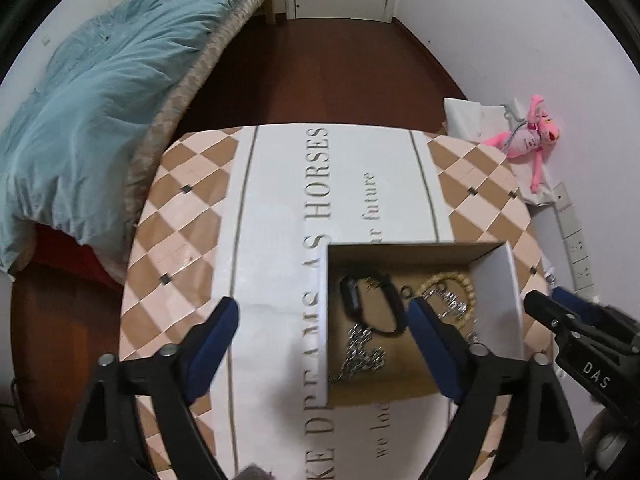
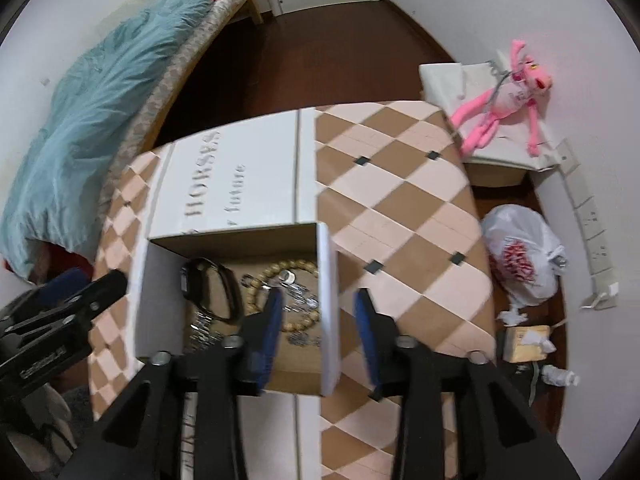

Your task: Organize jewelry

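Observation:
An open cardboard box [image 1: 498,300] stands on the table and holds a black wristband [image 1: 372,300], a wooden bead bracelet [image 1: 464,284] and silver chains [image 1: 364,354]. My left gripper [image 1: 322,322] is open and empty, its jaws straddling the box's left wall. In the right wrist view the box [image 2: 329,304] shows the wristband [image 2: 212,288], the beads [image 2: 298,322] and chains [image 2: 204,332]. My right gripper [image 2: 318,320] is open and empty, its jaws straddling the box's right wall.
The table [image 1: 188,216] has a checkered top with a white printed runner [image 1: 280,200]. A bed with a teal duvet [image 1: 88,104] is at left. A pink plush toy [image 2: 504,100], a white plastic bag [image 2: 520,256] and a power strip [image 2: 592,220] lie at right.

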`<state>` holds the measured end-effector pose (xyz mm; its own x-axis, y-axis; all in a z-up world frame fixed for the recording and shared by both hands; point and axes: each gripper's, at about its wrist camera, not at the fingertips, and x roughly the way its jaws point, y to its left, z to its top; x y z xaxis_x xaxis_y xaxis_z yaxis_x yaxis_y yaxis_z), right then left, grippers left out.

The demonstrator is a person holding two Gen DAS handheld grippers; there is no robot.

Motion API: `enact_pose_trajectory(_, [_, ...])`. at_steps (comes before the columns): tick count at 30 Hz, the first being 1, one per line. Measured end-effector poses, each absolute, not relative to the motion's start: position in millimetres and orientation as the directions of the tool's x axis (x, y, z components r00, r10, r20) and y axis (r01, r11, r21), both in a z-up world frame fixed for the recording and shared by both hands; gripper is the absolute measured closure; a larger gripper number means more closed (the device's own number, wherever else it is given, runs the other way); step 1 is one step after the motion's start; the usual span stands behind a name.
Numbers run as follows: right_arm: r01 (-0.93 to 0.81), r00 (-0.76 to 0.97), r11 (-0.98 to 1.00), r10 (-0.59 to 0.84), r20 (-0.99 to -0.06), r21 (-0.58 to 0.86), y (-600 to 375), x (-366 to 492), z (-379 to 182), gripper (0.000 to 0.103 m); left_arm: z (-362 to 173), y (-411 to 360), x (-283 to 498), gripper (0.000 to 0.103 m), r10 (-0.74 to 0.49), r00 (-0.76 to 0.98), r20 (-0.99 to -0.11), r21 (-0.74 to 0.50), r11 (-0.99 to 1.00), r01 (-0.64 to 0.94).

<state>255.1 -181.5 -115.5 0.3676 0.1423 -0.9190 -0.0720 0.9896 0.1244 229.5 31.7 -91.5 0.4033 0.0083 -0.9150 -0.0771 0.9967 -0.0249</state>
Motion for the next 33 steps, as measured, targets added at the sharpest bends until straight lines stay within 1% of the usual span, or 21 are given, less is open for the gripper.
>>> enact_pose_trajectory(1, [-0.070,0.373,0.992,0.119,-0.920,0.100,-181,251,-116,0.032,-93,32,225,0.008,0.021,0.405,-0.914,-0.014,0.997,-0.082])
enact_pose_trajectory(2, [-0.070,0.375,0.995,0.095,-0.922,0.074,-180,248,-117,0.028,-95,32,220,0.006,0.034,0.410,-0.911,-0.002,0.996,-0.087])
enact_pose_trajectory(4, [-0.072,0.370,0.997,0.060,-0.927,0.036,-178,241,-120,0.016,-97,32,212,0.006,0.055,0.419,-0.906,0.017,0.995,-0.093])
enact_pose_trajectory(6, [-0.073,0.372,0.997,0.032,-0.928,0.005,-176,235,-123,0.009,-100,31,205,0.005,0.064,0.428,-0.901,0.025,0.995,-0.097])
enact_pose_trajectory(7, [-0.073,0.380,0.997,0.013,-0.925,-0.016,-175,231,-124,0.007,-100,30,203,0.005,0.071,0.431,-0.899,0.031,0.995,-0.098])
enact_pose_trajectory(9, [-0.072,0.387,0.997,-0.002,-0.922,-0.033,-174,226,-124,0.007,-102,30,198,0.005,0.071,0.432,-0.899,0.030,0.994,-0.102])
enact_pose_trajectory(13, [-0.060,0.406,0.997,-0.019,-0.914,-0.047,-175,217,-118,0.003,-99,29,191,0.005,0.074,0.439,-0.895,0.029,0.994,-0.109])
enact_pose_trajectory(20, [-0.050,0.452,0.997,-0.024,-0.892,-0.052,-179,196,-92,0.003,-77,23,174,0.005,0.071,0.476,-0.877,0.024,0.994,-0.105])
enact_pose_trajectory(33, [-0.041,0.617,0.998,-0.005,-0.787,-0.038,-189,117,8,0.003,13,16,111,0.005,0.046,0.598,-0.800,-0.011,0.996,-0.092])
